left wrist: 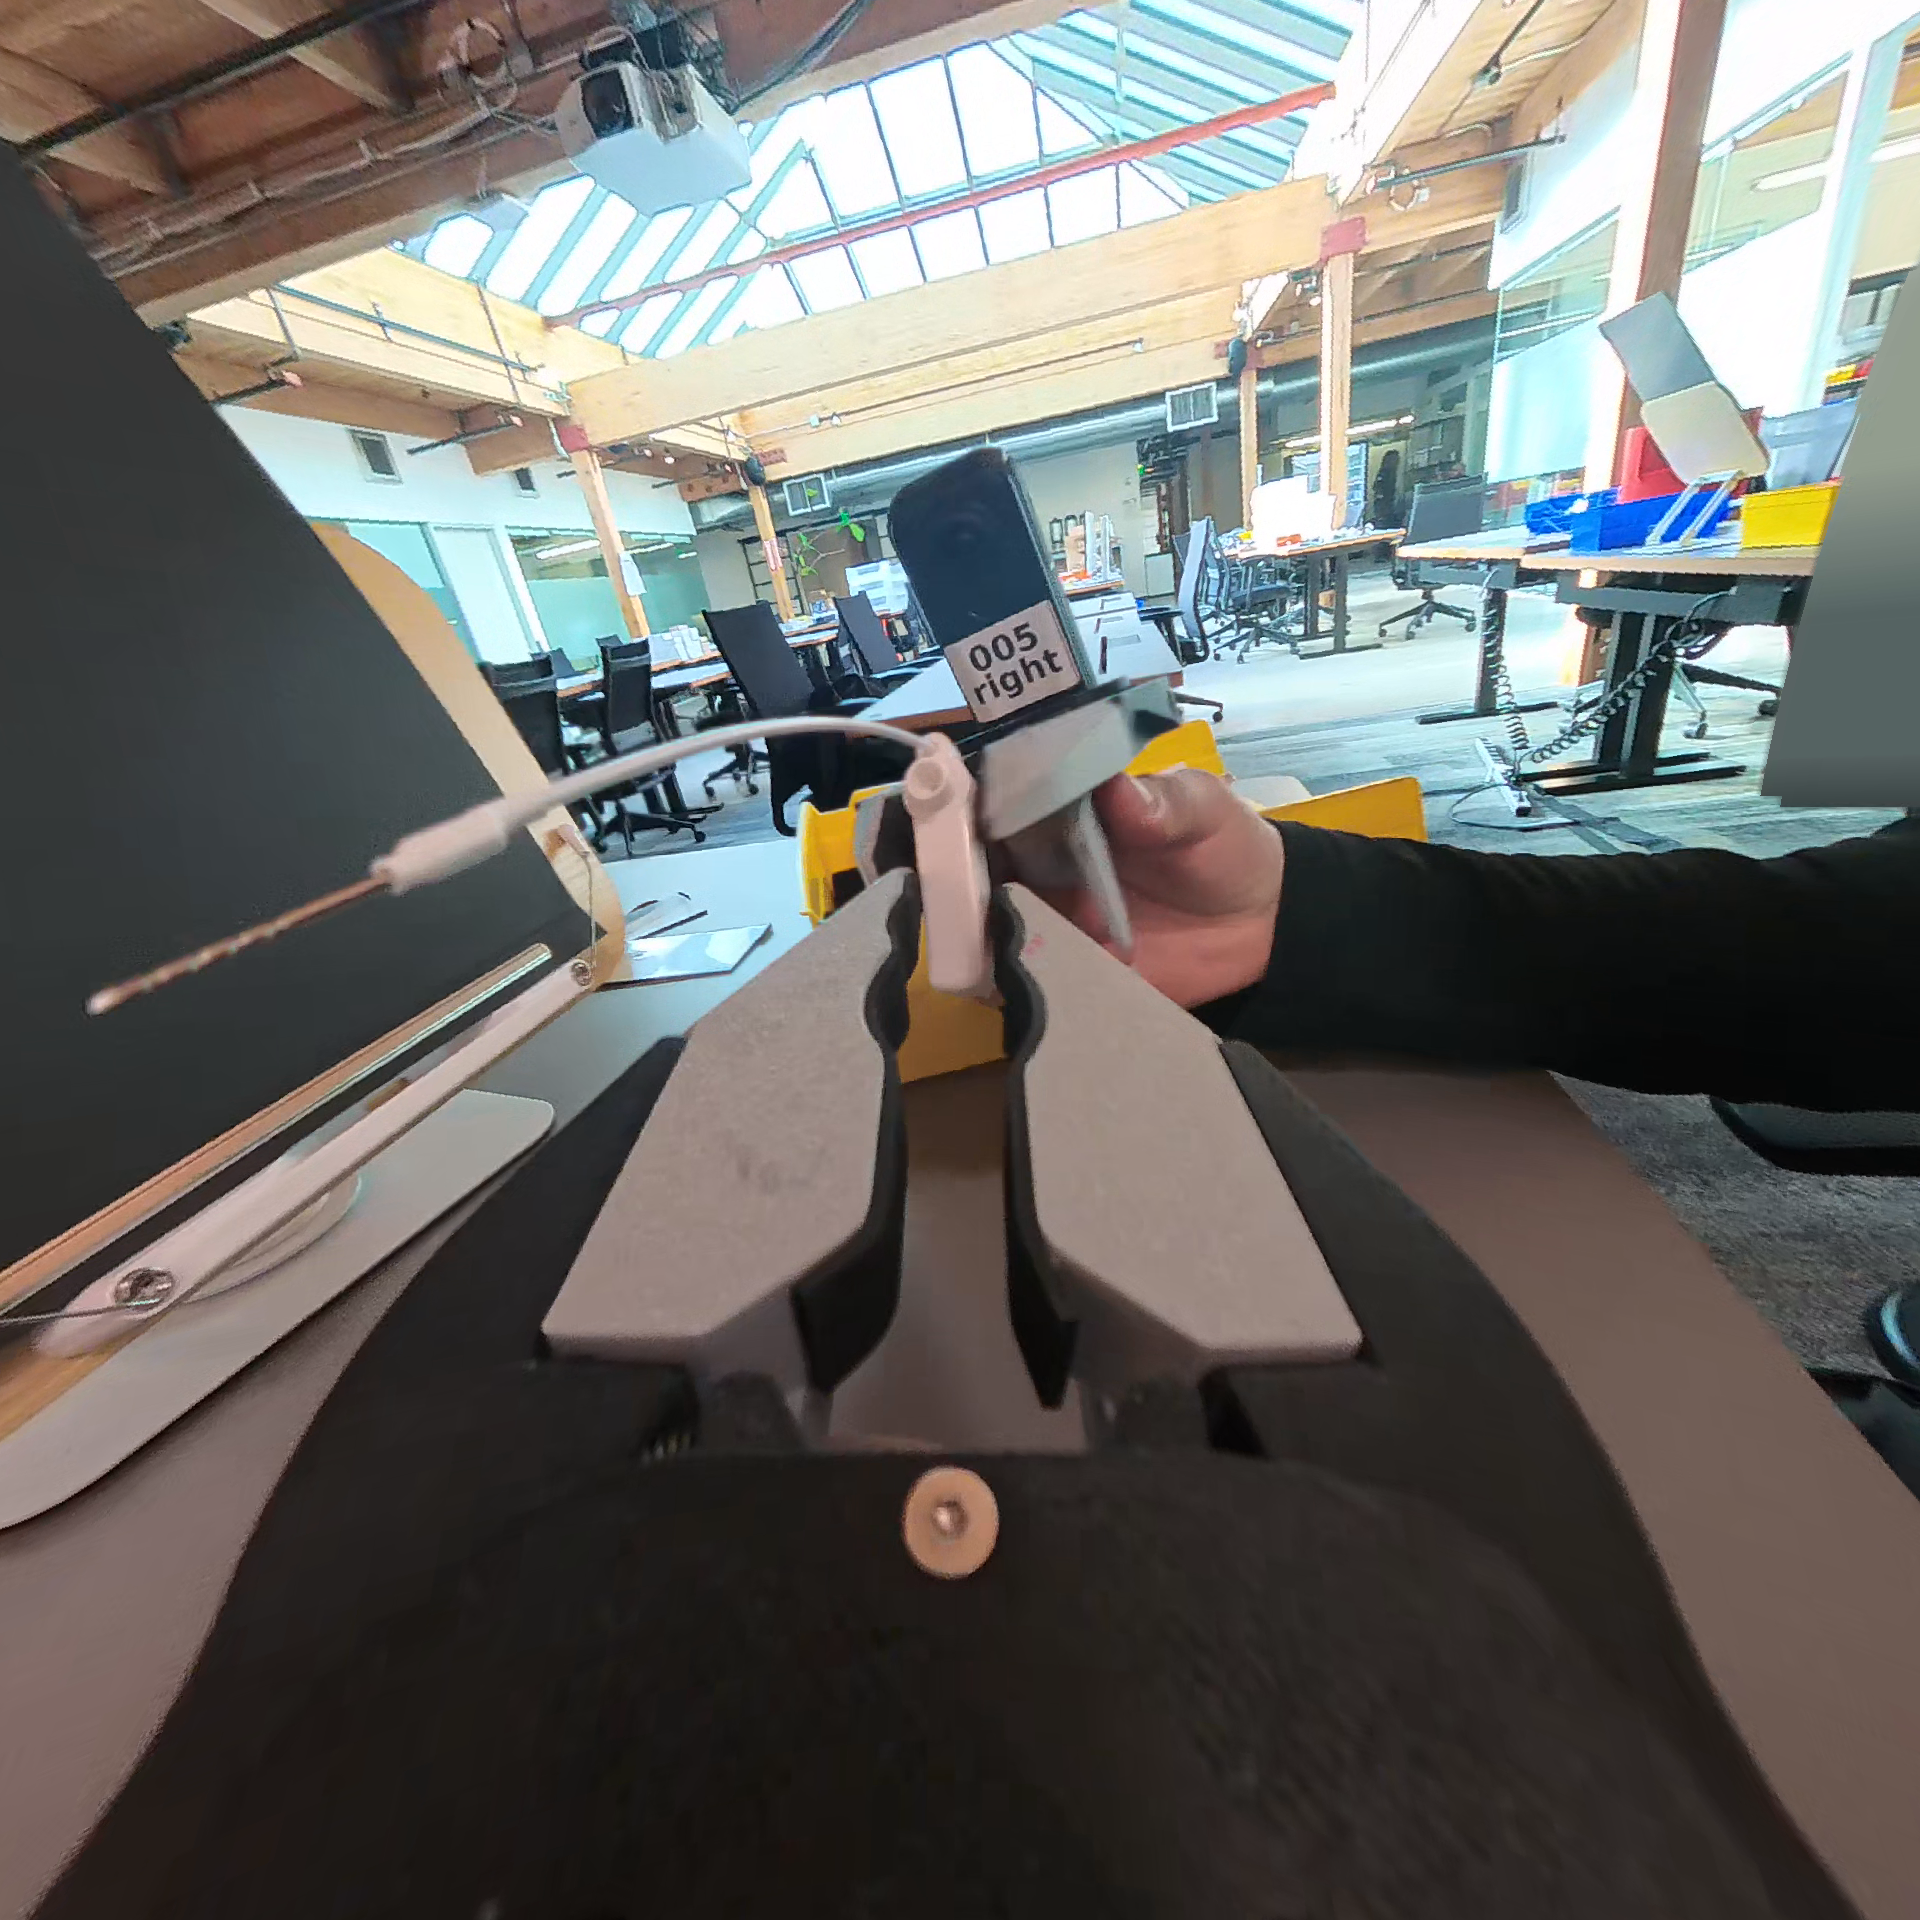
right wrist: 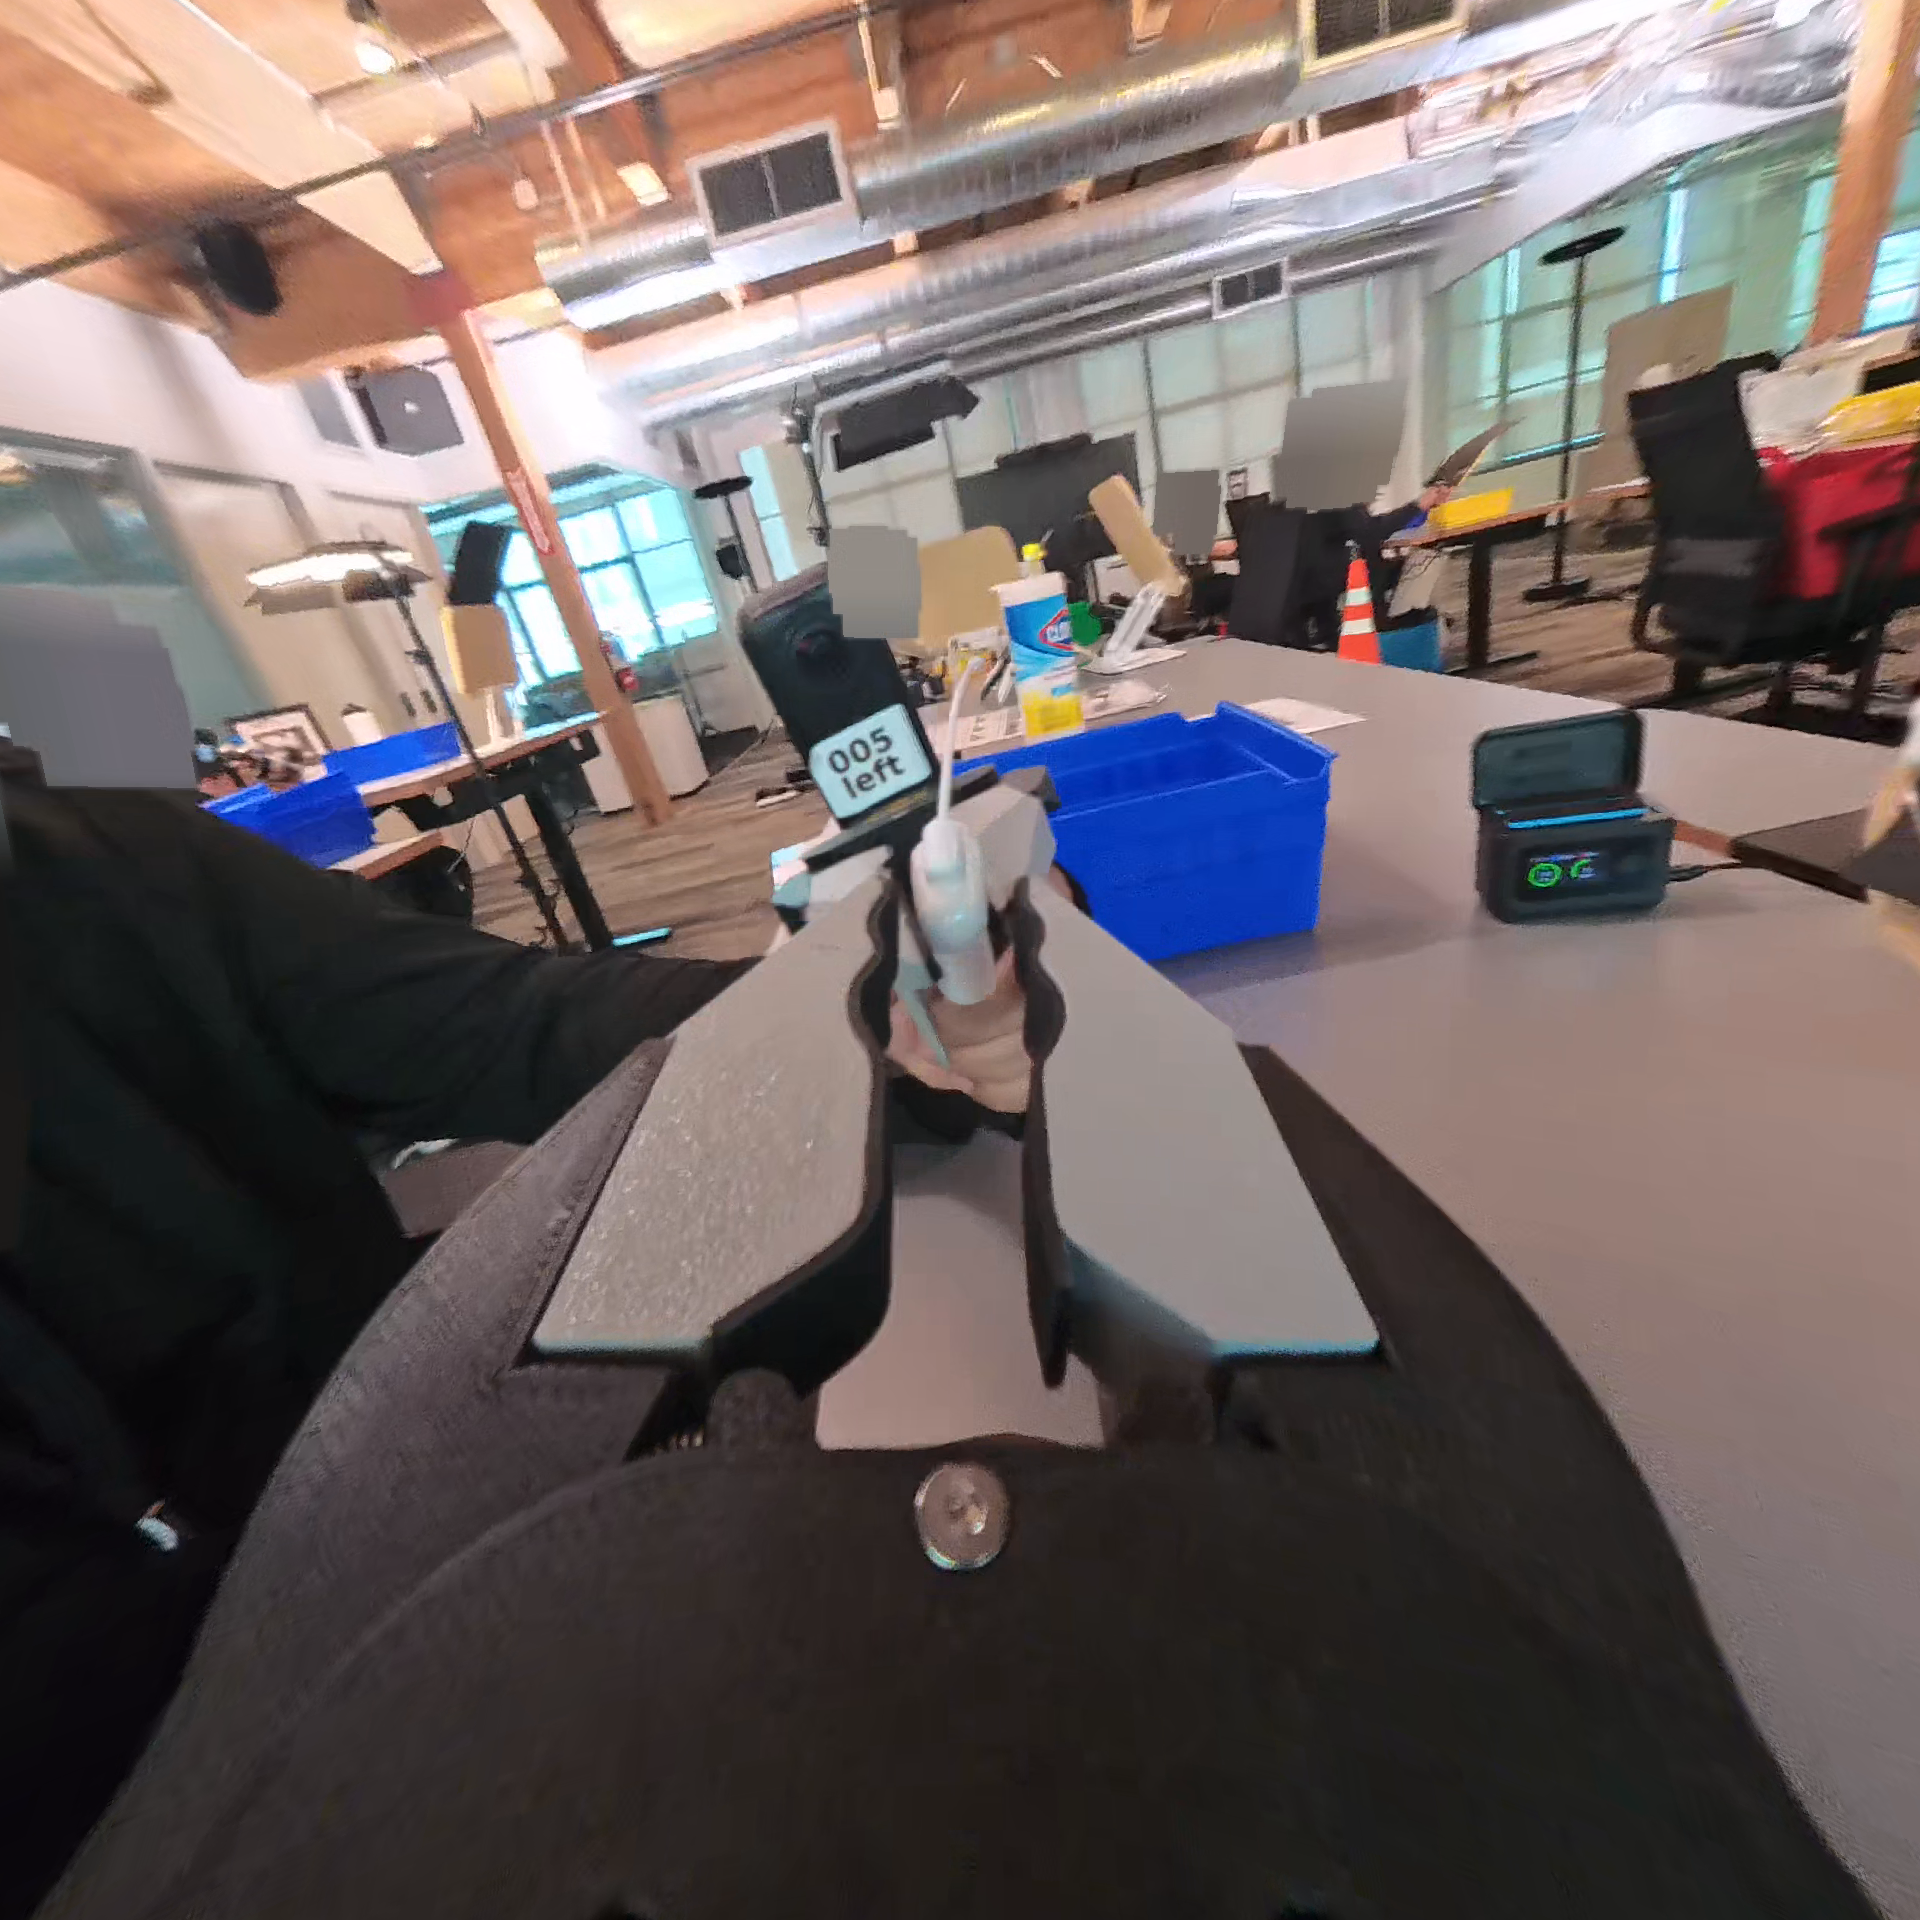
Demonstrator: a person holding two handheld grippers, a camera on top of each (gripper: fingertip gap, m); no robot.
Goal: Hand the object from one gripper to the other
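A white cable adapter [left wrist: 951,904] with a thin white lead arcing off to the left is pinched between the fingers of my left gripper [left wrist: 958,935], which is shut on its lower half. My right gripper [left wrist: 1039,805], held by a hand in a black sleeve, faces it from behind, its fingertips at the adapter's top end. In the right wrist view the adapter [right wrist: 951,925] stands between the fingertips of my right gripper [right wrist: 956,951], with a thin gap on each side. The left gripper [right wrist: 987,831] shows just behind it. Both grippers are raised above the table.
A yellow bin [left wrist: 1340,810] stands behind the grippers. A black board on a wooden stand [left wrist: 208,727] fills the left. On the grey table [right wrist: 1558,1195] are a blue bin [right wrist: 1184,831], a black charging case [right wrist: 1569,831] and a wipes canister [right wrist: 1039,644]. The grippers are tip to tip, or close to it.
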